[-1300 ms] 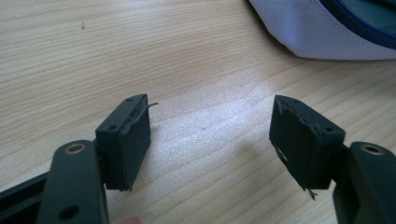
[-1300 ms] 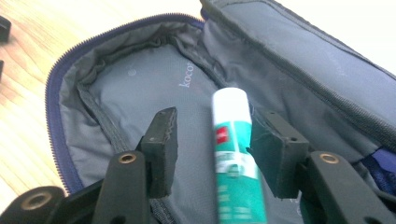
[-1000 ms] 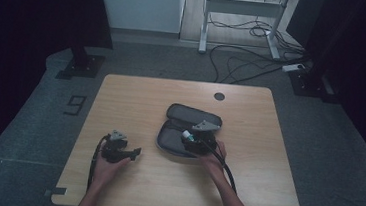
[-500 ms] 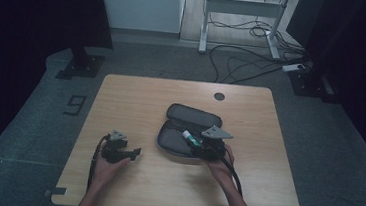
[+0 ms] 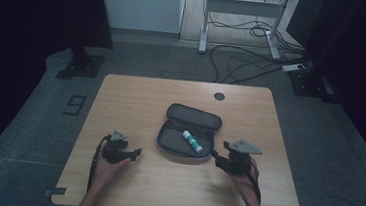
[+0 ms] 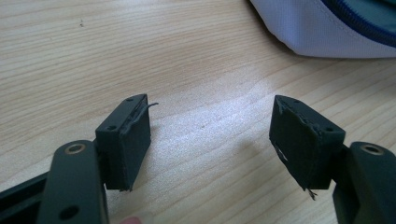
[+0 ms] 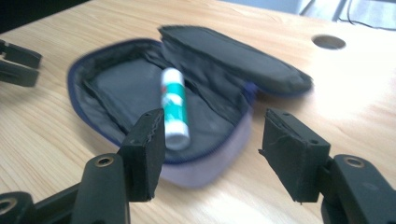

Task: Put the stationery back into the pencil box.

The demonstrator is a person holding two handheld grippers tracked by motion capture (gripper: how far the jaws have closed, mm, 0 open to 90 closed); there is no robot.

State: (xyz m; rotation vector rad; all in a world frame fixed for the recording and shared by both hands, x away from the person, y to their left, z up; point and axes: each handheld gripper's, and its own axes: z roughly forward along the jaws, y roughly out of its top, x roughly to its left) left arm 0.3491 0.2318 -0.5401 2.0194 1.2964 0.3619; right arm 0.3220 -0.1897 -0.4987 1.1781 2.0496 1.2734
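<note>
Right gripper (image 5: pixel 219 159) withdrawn, empty; glue stick (image 5: pixel 192 141) in pouch (image 5: pixel 175 145) beside.

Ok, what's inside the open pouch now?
One glue stick, white with a green label, lies on the dark lining of the pouch. Anything beneath the lining flap or under the stick is covered.

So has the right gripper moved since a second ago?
Yes. The right gripper has pulled back off the open pencil case toward the person, to the table's near right side; the glue stick lies inside the case.
</note>
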